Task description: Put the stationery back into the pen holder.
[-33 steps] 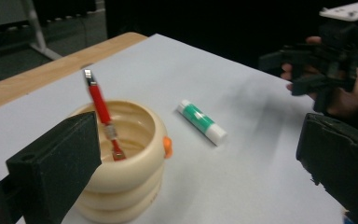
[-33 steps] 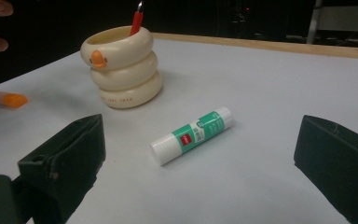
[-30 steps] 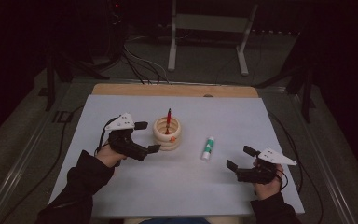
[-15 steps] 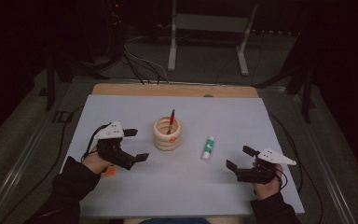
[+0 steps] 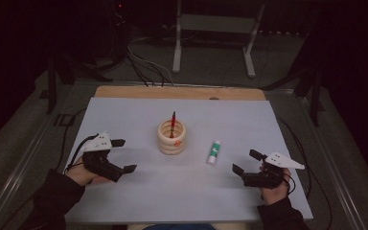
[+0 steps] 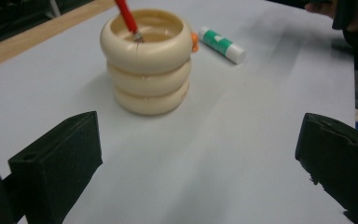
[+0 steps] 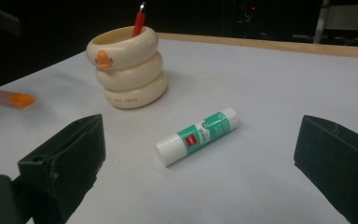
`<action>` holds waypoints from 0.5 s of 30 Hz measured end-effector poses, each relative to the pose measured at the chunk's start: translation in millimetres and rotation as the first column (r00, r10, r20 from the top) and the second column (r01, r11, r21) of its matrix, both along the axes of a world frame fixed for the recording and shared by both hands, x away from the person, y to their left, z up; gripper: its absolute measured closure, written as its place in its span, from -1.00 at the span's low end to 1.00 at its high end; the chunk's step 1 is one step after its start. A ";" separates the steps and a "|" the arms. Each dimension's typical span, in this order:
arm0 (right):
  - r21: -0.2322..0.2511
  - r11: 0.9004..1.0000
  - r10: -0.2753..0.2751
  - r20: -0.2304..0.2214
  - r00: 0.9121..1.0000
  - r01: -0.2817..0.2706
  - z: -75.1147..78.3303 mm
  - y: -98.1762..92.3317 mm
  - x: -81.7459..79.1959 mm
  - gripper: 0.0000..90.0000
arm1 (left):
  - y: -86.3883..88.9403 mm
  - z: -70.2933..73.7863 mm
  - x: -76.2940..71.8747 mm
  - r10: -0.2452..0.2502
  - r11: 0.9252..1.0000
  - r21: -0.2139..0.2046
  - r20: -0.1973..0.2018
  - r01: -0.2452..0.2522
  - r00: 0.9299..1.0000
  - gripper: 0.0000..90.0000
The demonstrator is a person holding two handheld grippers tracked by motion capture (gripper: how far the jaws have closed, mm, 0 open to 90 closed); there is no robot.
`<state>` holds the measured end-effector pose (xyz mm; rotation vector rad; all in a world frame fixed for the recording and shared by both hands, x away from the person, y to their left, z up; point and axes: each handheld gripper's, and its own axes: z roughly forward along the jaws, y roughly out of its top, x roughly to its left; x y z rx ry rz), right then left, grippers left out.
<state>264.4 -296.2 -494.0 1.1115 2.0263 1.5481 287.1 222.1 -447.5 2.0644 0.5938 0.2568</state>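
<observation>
Both grippers sit wide open and empty on the white table (image 5: 124, 115). My left gripper (image 5: 120, 155) has pulled back toward me from the cream ring-shaped pen holder (image 5: 171, 137), where it hovered a second ago; a red pen (image 5: 173, 122) now stands inside. My right gripper (image 5: 243, 162) has not moved, low at the near right. Ahead of it lies a green-and-white glue stick (image 7: 197, 136), probably next for the holder. An orange eraser (image 7: 13, 99) lies left of the holder.

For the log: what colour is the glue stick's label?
Green and white on the glue stick, clearest in the right gripper view.
</observation>
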 end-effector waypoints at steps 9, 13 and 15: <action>-0.001 1.000 0.001 0.000 1.000 -0.001 0.2 0.1 -0.2 -0.95 | 21.9 -13.8 -5.5 0.005 0.997 0.075 -0.028 -0.003 1.000 -0.98; 0.000 1.000 0.000 -0.001 1.000 0.000 0.0 0.0 0.0 -0.95 | 29.9 -19.1 -6.9 -0.005 0.996 0.090 -0.052 0.009 0.999 -0.98; 0.001 1.000 0.001 -0.001 1.000 -0.001 0.1 0.3 -0.1 -0.95 | 32.6 -20.9 -7.8 -0.008 0.994 0.104 -0.049 0.013 0.999 -0.98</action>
